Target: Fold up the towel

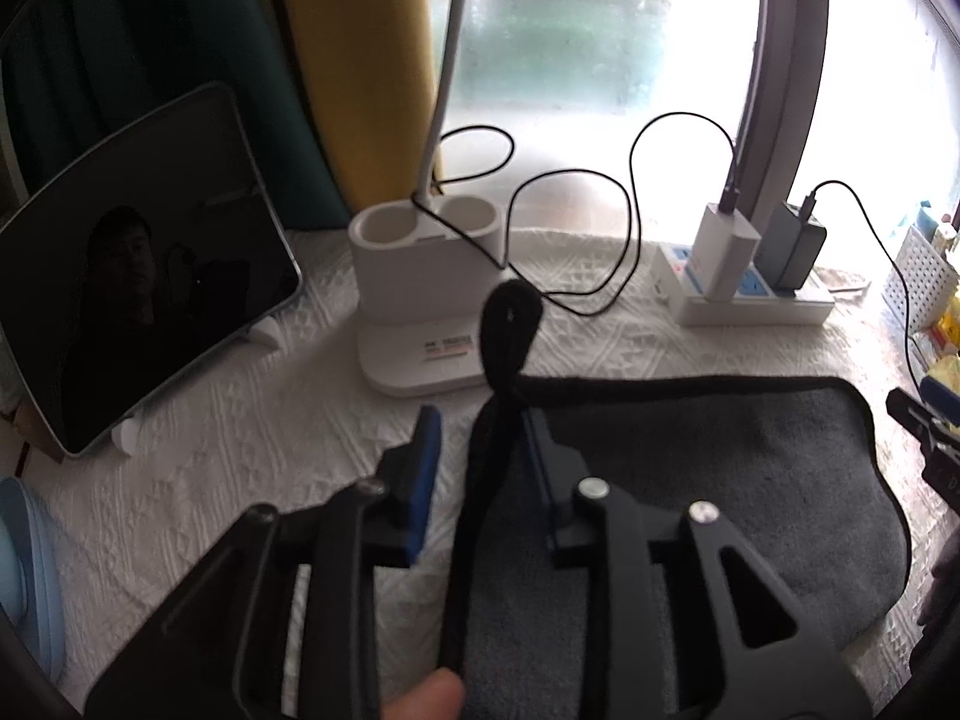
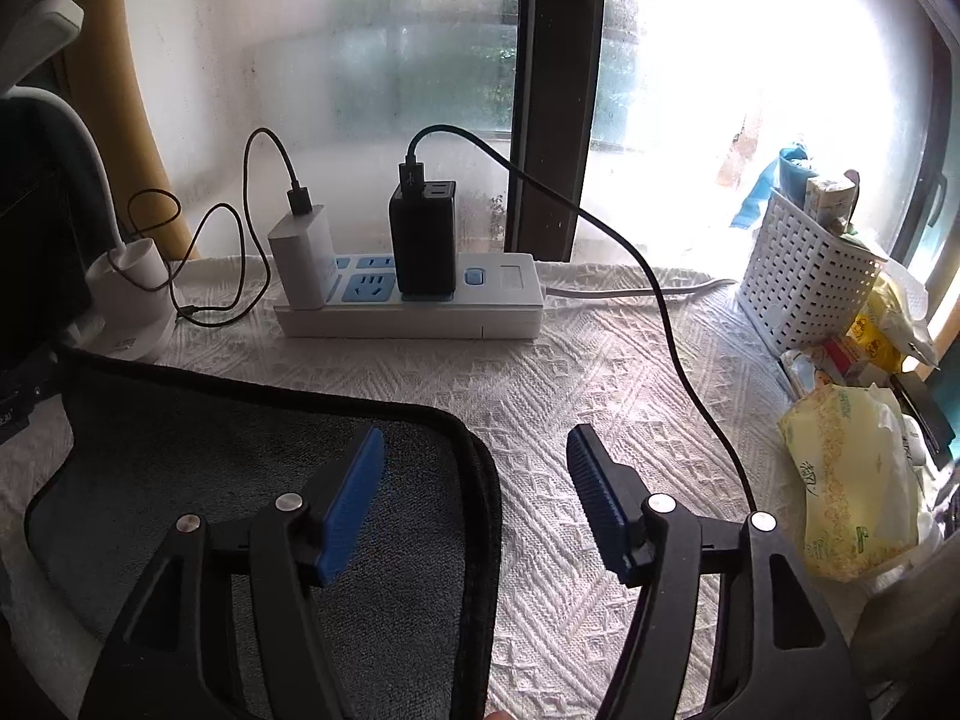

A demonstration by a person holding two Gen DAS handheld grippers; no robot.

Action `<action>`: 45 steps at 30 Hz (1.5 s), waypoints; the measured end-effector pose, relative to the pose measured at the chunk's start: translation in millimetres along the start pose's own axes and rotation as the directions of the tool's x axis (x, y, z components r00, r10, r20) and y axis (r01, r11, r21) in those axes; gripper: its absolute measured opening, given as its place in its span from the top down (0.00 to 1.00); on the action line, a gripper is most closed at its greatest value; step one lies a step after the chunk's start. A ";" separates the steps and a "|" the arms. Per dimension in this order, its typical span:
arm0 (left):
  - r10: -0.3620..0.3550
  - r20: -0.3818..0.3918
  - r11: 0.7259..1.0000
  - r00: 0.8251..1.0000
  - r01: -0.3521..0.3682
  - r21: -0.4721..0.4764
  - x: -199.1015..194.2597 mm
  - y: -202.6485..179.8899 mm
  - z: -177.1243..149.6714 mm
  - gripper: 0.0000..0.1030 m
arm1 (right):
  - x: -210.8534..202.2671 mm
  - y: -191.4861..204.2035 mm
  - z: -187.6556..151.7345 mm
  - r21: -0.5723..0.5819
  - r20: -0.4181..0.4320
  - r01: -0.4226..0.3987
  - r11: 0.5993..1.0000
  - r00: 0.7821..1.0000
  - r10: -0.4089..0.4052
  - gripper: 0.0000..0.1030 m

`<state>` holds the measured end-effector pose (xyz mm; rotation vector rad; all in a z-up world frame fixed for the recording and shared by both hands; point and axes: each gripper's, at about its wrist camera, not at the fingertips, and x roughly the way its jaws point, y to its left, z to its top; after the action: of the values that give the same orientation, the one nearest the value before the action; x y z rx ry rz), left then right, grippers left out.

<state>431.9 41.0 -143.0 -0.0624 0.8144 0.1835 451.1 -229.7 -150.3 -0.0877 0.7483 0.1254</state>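
Towel point(image 2: 252, 480): dark grey, black-edged, lying on the white tablecloth point(image 2: 570, 396), one corner lifted and standing between the fingers of the left gripper point(image 1: 480, 450), whose jaws stand apart; whether they pinch it cannot be told. Right gripper point(image 2: 474, 504): jaws wide, holding nothing, above the towel's right edge; power strip point(image 2: 414, 300) and white basket point(image 2: 804, 276) behind.

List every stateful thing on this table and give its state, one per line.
Dark grey towel: partly folded; one corner raised between left fingers.
Left gripper: open.
Right gripper: open, empty.
Tablet: screen dark.
White power strip: two chargers plugged in.
White perforated basket: filled.
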 end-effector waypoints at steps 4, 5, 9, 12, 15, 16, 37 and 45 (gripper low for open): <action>0.010 0.023 1.000 1.000 -0.009 -0.025 -20.8 4.9 -4.8 0.33 | -21.3 2.1 -4.1 -0.006 0.020 -0.002 1.000 1.000 0.002 0.34; 0.008 0.029 1.000 1.000 -0.007 -0.029 -26.7 6.3 -6.1 0.25 | -26.9 2.6 -5.2 -0.007 0.025 -0.002 1.000 1.000 0.002 0.34; -0.009 0.057 0.999 0.998 0.011 -0.035 -52.1 11.5 -11.9 0.16 | -47.3 5.3 -11.1 -0.004 0.040 -0.004 1.000 0.999 0.004 0.34; -0.011 0.087 0.999 0.996 0.015 -0.043 -73.5 15.1 -15.5 0.12 | -65.3 7.8 -15.5 -0.008 0.050 -0.005 1.000 0.999 0.005 0.34; -0.018 0.119 0.999 0.993 0.024 -0.048 -94.9 17.7 -19.9 0.11 | -84.6 10.9 -20.3 -0.009 0.067 -0.006 1.000 0.998 0.007 0.34; -0.019 0.128 0.998 0.992 0.026 -0.049 -101.7 18.5 -21.4 0.10 | -91.1 11.9 -21.9 -0.010 0.073 -0.008 1.000 0.997 0.008 0.34; -0.039 0.222 0.999 0.974 0.039 0.004 -211.7 15.8 -59.9 0.07 | -213.7 32.8 -55.6 -0.038 0.188 -0.009 0.999 0.982 0.016 0.33; -0.038 0.261 0.999 0.965 0.036 0.012 -249.8 18.4 -77.7 0.07 | -250.6 37.2 -69.9 -0.036 0.218 -0.017 0.999 0.976 0.024 0.33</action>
<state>204.9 14.6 -14.1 -0.0458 0.5499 0.1499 216.8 -222.1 -31.5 -0.0970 0.5272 0.1648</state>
